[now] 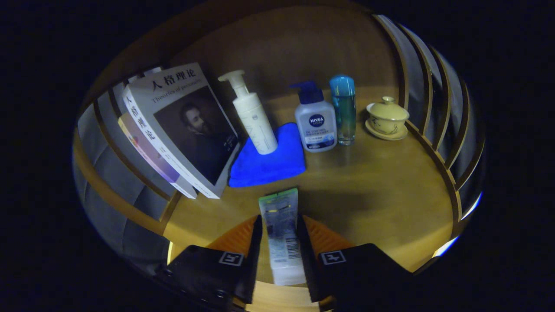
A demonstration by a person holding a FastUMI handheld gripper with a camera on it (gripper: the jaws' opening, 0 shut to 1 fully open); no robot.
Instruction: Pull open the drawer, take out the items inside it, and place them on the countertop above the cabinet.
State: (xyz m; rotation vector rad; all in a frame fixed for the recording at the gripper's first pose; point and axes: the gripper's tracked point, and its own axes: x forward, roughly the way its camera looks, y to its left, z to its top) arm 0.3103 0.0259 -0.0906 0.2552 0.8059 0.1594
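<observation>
Above the wooden countertop (368, 190), the claw (279, 229) points forward, clamped on a tube (282, 229).

Dim wooden countertop (368, 190), curved wooden slat rails (433, 108) at both sides, wooden back panel (295, 52)

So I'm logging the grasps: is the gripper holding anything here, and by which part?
Yes. The gripper is shut on a tube, both fingers pressing its long sides around the middle. Its green end sticks out ahead, over the countertop.
</observation>
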